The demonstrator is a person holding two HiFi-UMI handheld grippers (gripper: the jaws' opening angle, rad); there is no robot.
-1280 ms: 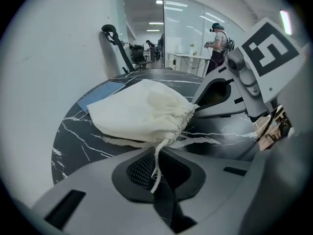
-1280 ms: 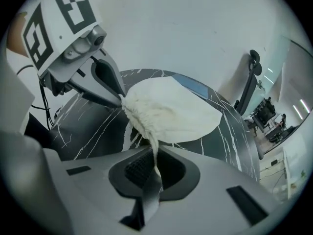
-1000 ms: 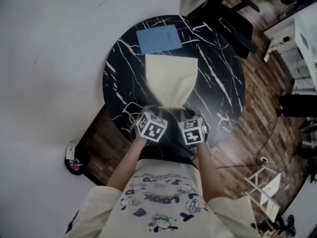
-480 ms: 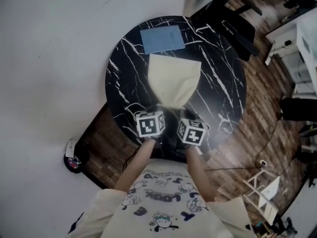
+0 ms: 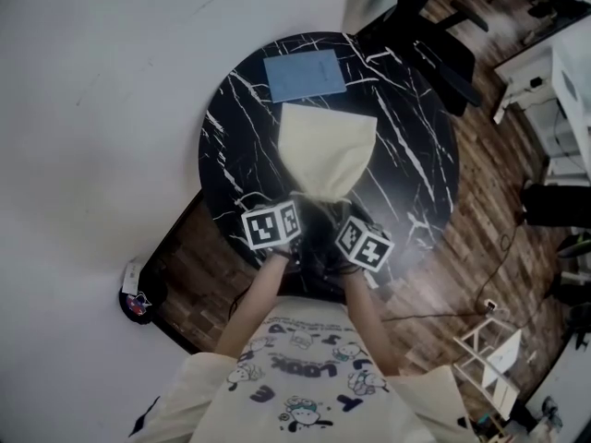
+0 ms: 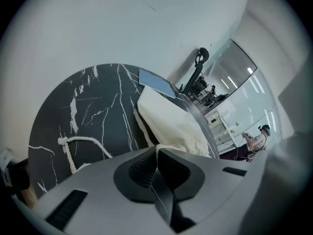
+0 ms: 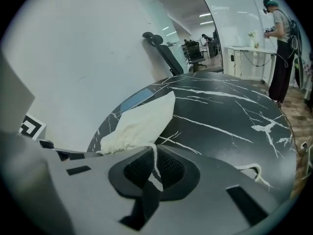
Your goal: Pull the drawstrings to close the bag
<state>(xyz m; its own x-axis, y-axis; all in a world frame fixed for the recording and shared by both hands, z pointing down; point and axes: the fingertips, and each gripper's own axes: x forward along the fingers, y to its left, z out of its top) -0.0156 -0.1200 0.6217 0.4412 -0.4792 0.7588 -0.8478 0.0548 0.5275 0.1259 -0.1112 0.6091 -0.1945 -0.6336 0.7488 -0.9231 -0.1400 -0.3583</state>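
The round black marble table (image 5: 420, 146) carries the cream drawstring bag (image 5: 328, 150) flat across its middle, with the bag's bottom toward the blue booklet (image 5: 305, 74) at the far edge and its mouth already bunched tight toward the near edge. It looks like light, soft cloth that would slide or lift off that slick top rather than resist a tug, so the hold belongs on the thin cords close to the gathered neck. And there they are: the left gripper (image 6: 155, 150) is pinched tight on the left drawstring (image 6: 83, 139), and the right gripper (image 7: 154, 152) is clamped on the right drawstring (image 7: 156, 164).
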